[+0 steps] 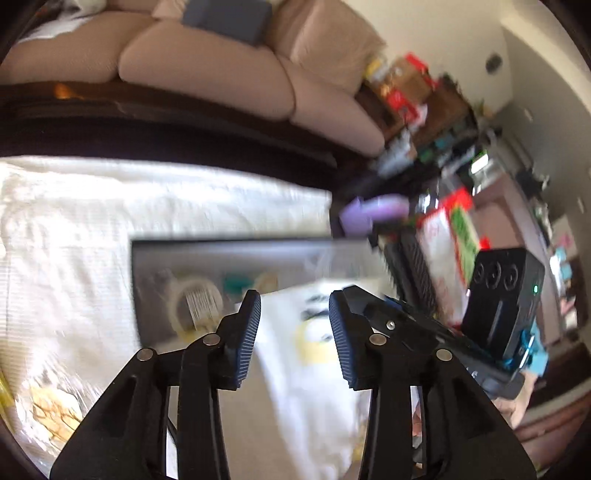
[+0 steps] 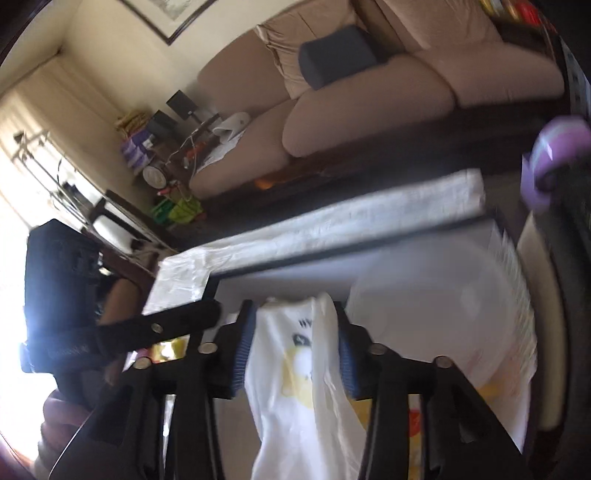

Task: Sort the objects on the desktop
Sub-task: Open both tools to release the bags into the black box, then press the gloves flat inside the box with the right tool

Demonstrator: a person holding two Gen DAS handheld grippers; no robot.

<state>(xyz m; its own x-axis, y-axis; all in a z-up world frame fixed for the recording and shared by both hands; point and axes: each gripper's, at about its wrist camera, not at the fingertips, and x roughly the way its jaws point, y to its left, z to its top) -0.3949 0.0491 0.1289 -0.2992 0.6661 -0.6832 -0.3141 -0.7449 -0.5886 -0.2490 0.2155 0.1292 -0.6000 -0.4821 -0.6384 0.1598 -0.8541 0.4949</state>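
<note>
Left claw (image 1: 294, 338) partly open, pads clear of the white printed bag (image 1: 306, 369) lying between and below them; grey tray (image 1: 221, 258) just ahead. Right claw (image 2: 295, 347) also partly open, the bag (image 2: 295, 369) draped between its pads, contact unclear; both tilt downward

A beige sofa (image 1: 207, 70) fills the background; a dark blue cushion (image 1: 227, 18) rests on it, and a framed picture (image 2: 162, 14) hangs above it.
</note>
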